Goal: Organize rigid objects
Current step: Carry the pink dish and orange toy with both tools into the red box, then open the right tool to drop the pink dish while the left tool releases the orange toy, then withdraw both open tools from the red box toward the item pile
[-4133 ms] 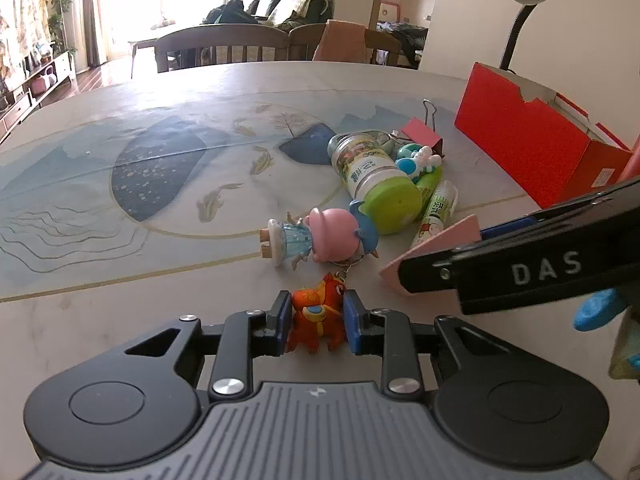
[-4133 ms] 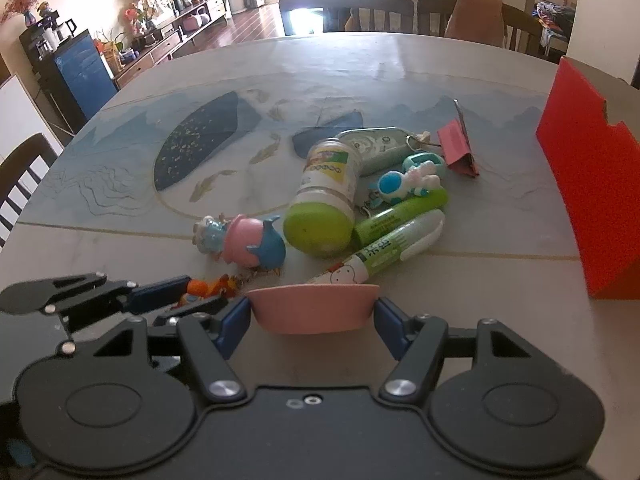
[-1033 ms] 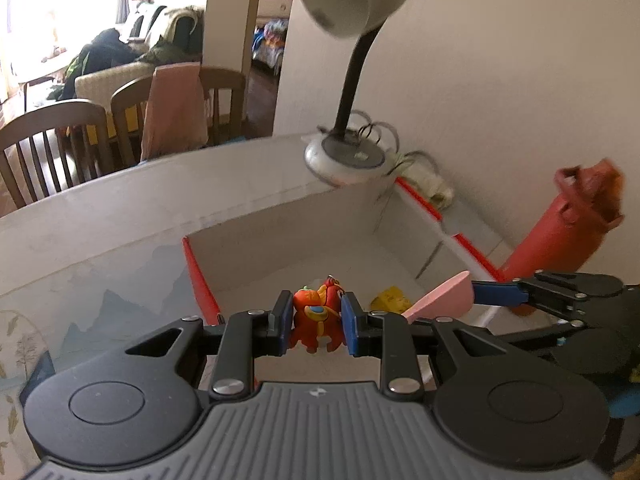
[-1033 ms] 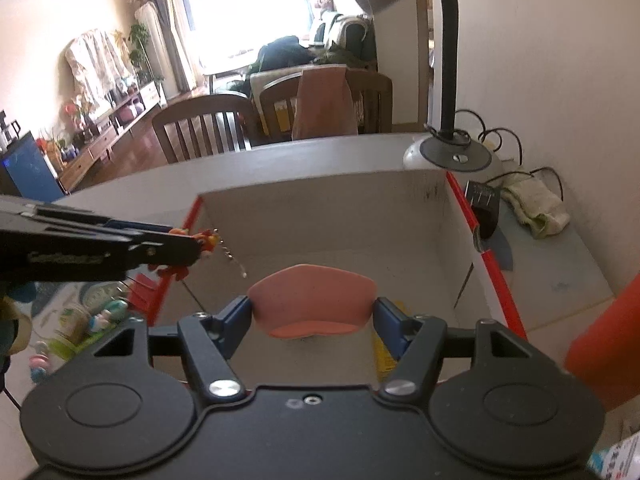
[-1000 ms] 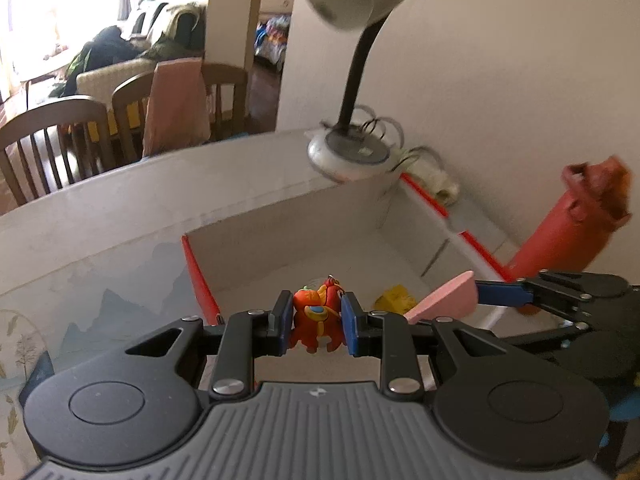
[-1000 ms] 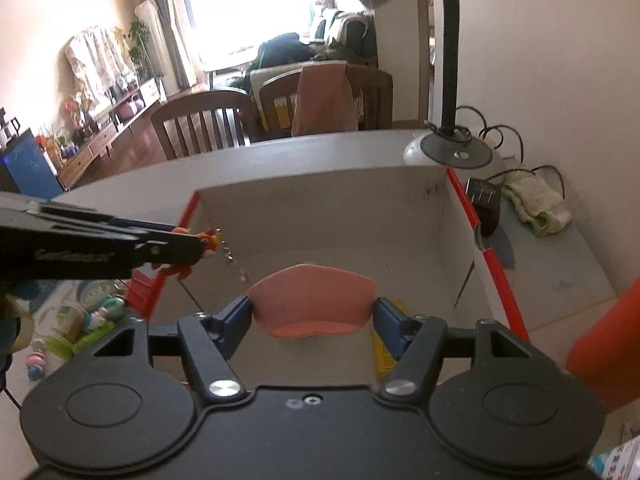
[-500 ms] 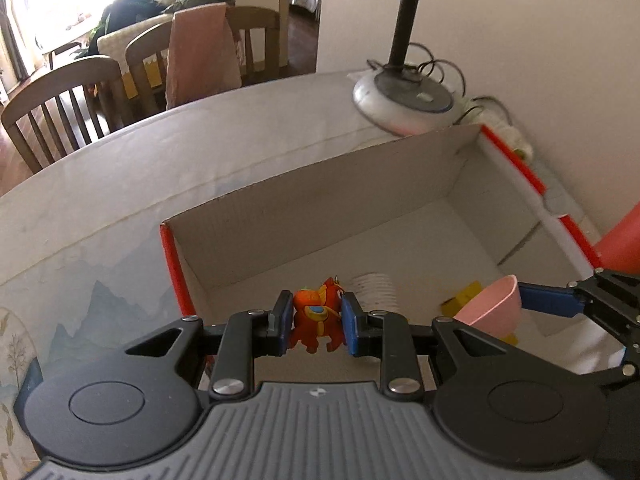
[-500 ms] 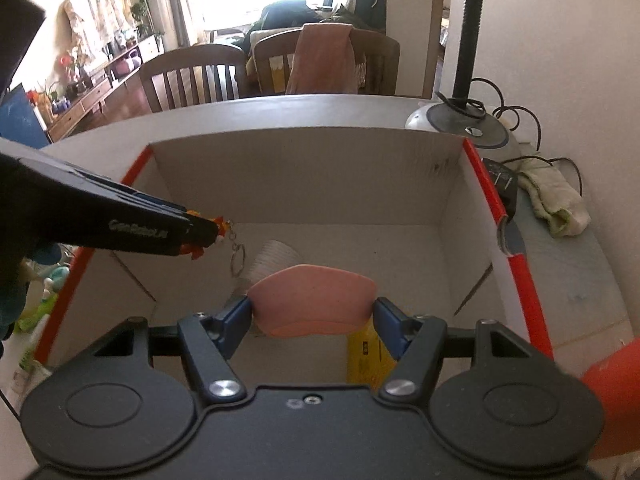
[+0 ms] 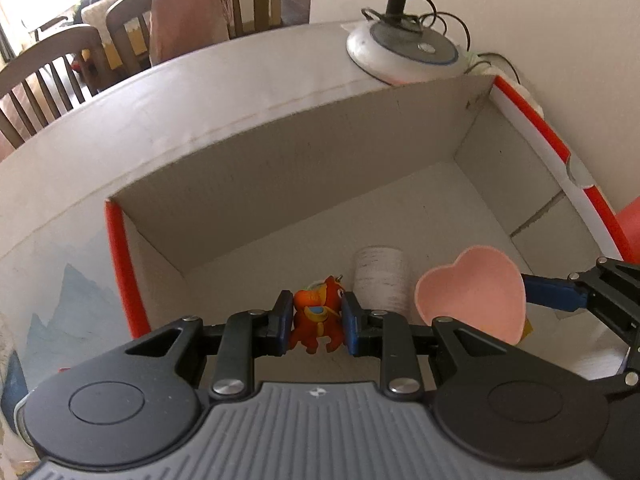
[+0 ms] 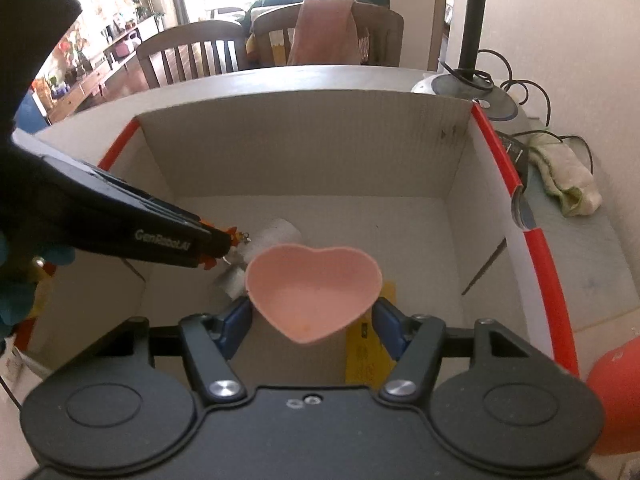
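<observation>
My left gripper [image 9: 316, 322] is shut on a small orange toy figure [image 9: 318, 314] and holds it above the inside of the red cardboard box [image 9: 120, 264]. My right gripper [image 10: 312, 320] is shut on a pink heart-shaped cup [image 10: 314, 288], tilted open-side up over the box floor. The cup also shows in the left wrist view [image 9: 472, 294]. The left gripper [image 10: 218, 246] reaches in from the left in the right wrist view, just left of the cup.
Inside the box lie a white ribbed cup [image 9: 380, 276] on its side and a yellow item [image 10: 366, 344]. The box's red rim [image 10: 540, 264] runs along the right. A lamp base [image 9: 404, 54] and cables stand behind the box; chairs [image 10: 192, 54] beyond the table.
Both grippers have come down closer into the box with their objects. The pink cup has tipped so its heart-shaped opening faces the camera.
</observation>
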Action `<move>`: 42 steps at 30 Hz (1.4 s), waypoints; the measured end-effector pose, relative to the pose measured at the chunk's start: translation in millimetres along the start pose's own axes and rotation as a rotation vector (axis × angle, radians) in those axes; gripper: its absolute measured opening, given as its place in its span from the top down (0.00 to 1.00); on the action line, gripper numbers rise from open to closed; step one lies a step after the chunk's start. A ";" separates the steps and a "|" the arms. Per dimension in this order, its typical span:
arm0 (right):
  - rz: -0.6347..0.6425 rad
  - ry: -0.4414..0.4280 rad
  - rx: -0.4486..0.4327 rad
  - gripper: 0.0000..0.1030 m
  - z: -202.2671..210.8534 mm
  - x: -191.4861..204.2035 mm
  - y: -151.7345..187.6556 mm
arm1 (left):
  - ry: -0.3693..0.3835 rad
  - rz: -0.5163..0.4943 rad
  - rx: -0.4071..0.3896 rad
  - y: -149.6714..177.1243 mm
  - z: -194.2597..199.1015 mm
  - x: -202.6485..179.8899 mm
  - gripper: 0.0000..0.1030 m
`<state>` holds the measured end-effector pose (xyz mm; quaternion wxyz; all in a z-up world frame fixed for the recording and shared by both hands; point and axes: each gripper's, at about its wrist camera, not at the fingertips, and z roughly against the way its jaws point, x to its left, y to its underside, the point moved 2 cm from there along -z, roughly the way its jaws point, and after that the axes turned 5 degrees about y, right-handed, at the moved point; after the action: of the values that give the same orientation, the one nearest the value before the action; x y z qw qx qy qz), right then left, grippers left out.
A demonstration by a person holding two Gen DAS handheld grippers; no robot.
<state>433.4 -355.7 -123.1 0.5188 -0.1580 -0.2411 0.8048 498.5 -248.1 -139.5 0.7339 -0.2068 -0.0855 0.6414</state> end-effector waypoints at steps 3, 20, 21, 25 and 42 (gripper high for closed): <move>0.002 0.003 0.018 0.37 -0.8 -1.9 5.1 | 0.015 0.015 0.038 3.2 -5.7 0.4 0.75; 0.000 -0.021 0.017 0.34 16.2 -8.1 10.0 | 0.021 0.018 0.051 20.7 3.1 -4.5 0.75; -0.001 -0.024 0.013 0.34 17.4 -8.0 7.9 | 0.020 0.018 0.045 22.4 5.5 -4.4 0.75; -0.009 -0.034 -0.007 0.33 27.1 -9.6 3.5 | 0.019 0.027 0.014 25.5 16.1 -5.9 0.75; -0.030 -0.085 -0.113 0.22 82.8 9.6 -3.6 | 0.053 0.057 -0.148 50.2 91.8 2.6 0.75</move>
<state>390.4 -364.3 -52.1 0.5105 -0.1489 -0.3103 0.7880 417.6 -223.1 -78.0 0.7001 -0.2797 -0.1077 0.6481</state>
